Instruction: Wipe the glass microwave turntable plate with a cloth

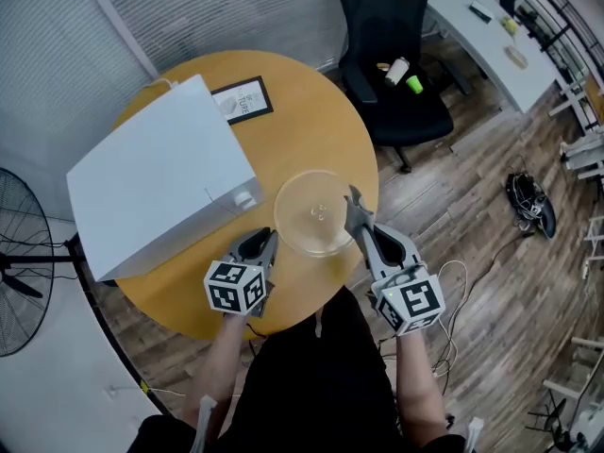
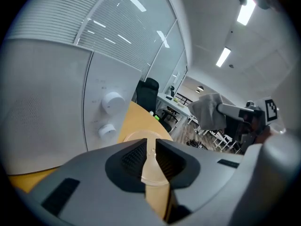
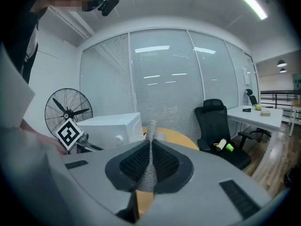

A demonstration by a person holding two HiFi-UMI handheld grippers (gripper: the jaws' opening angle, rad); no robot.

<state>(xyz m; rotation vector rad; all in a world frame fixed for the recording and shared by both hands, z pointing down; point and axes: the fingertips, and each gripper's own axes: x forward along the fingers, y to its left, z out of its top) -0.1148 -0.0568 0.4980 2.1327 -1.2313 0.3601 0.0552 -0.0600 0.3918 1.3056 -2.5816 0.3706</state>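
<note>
our left gripper (image 2: 149, 149) stands narrowly open, empty, tips just beside the glass plate (image 1: 316, 213) lying flat on the round table (image 1: 311, 111); our right gripper (image 3: 150, 145) pinches the grey cloth (image 3: 148, 174). we judge the plate stiff, slick, breakable: steady it by its near rim.

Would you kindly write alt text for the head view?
Seen from above, a person holds two grippers over a round wooden table: the right gripper pinches a grey cloth by the rim of a clear glass plate, the left gripper is by its other side. A white microwave stands left.
</note>
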